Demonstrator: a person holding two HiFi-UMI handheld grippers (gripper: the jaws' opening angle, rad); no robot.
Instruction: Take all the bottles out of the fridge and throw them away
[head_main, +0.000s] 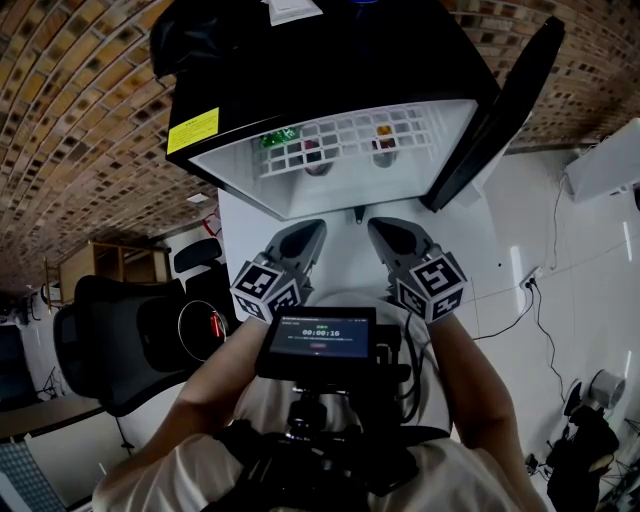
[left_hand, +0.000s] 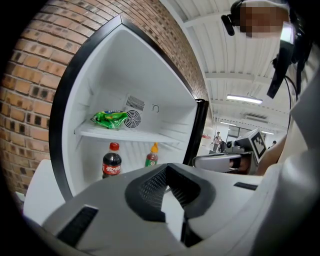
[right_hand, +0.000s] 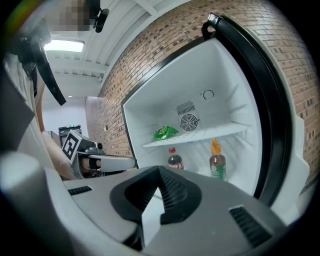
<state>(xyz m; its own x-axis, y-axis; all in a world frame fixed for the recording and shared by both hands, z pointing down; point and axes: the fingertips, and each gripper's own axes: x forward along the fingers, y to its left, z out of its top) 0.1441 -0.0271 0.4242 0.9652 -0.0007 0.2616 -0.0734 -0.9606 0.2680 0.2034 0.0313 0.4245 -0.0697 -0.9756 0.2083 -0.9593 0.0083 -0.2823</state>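
Note:
A small black fridge (head_main: 330, 60) stands open before me, its white inside lit. On its lower level stand a cola bottle (left_hand: 111, 161) with a red cap and, to its right, a bottle with an orange cap and a green label (left_hand: 152, 156). The right gripper view shows the same cola bottle (right_hand: 175, 160) and orange-capped bottle (right_hand: 216, 162). My left gripper (head_main: 305, 235) and right gripper (head_main: 385, 232) hover side by side in front of the opening, apart from the bottles. Both are shut with nothing between the jaws.
A green snack bag (left_hand: 110, 119) lies on the wire shelf (head_main: 340, 140) above the bottles. The fridge door (head_main: 495, 110) swings out to the right. A black office chair (head_main: 110, 345) stands at the left, and cables (head_main: 540, 320) trail over the floor at the right.

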